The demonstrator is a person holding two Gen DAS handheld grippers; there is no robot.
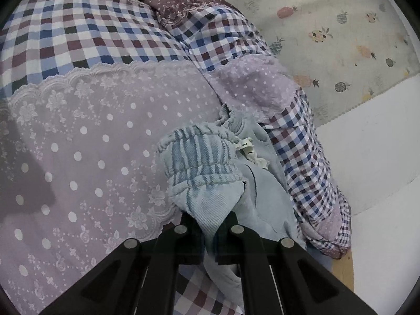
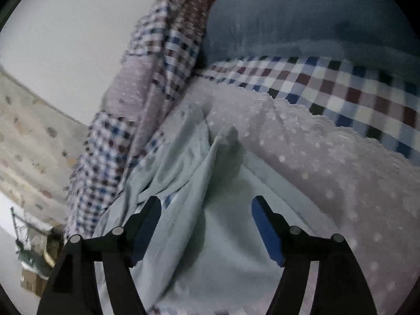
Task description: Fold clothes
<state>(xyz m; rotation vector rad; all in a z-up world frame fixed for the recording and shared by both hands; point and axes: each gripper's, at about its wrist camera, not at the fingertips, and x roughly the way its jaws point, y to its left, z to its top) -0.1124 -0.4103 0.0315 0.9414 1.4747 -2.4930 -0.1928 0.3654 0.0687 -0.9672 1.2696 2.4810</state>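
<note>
Two grippers are working pale blue denim trousers [image 1: 207,162] lying on the patchwork bedspread [image 1: 92,131]: left gripper [image 1: 210,223] is pinching the soft, limp elastic waistband; right gripper [image 2: 207,210] is hovering wide open.

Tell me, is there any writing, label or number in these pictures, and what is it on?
No text can be read for certain.
Small white tag sewn inside the waistband of the light blue garment held in the left claw: dark marks, too small to read.
Dark blue cushion by the bedspread: a white shape, cut off, no readable letters.
</note>
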